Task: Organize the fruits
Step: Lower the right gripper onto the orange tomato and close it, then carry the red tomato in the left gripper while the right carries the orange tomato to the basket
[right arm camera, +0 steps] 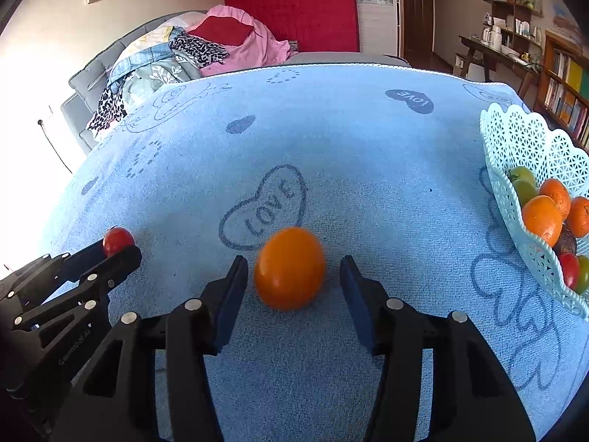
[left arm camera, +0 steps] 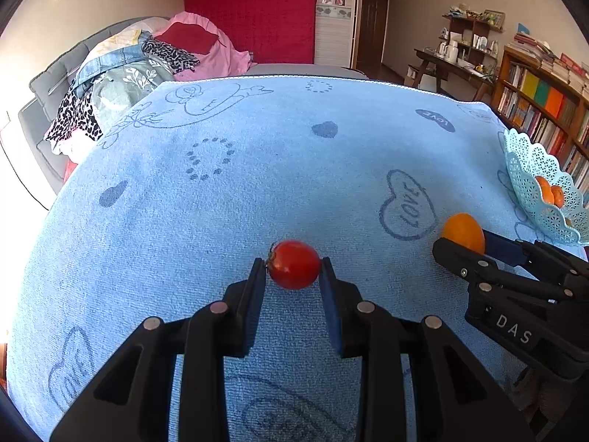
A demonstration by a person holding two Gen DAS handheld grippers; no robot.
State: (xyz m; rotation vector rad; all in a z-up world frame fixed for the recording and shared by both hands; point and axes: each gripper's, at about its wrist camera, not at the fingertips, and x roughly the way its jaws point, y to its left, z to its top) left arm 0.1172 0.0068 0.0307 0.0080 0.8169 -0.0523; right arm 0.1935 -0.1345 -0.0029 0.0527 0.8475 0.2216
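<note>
A small red tomato (left arm camera: 293,264) sits between the fingers of my left gripper (left arm camera: 293,270), whose pads touch its sides; it also shows in the right wrist view (right arm camera: 117,241). An orange tomato (right arm camera: 290,268) lies on the blue towel (right arm camera: 331,140) between the fingers of my right gripper (right arm camera: 293,276), which is open with gaps on both sides. The orange tomato also shows in the left wrist view (left arm camera: 463,232). A light blue lattice basket (right arm camera: 515,140) at the right holds oranges (right arm camera: 542,219), green fruit and small tomatoes.
The basket also shows at the right edge of the left wrist view (left arm camera: 530,169). A sofa with piled clothes (left arm camera: 121,73) stands behind the table at the left. A bookshelf (left arm camera: 541,107) and a desk stand at the far right.
</note>
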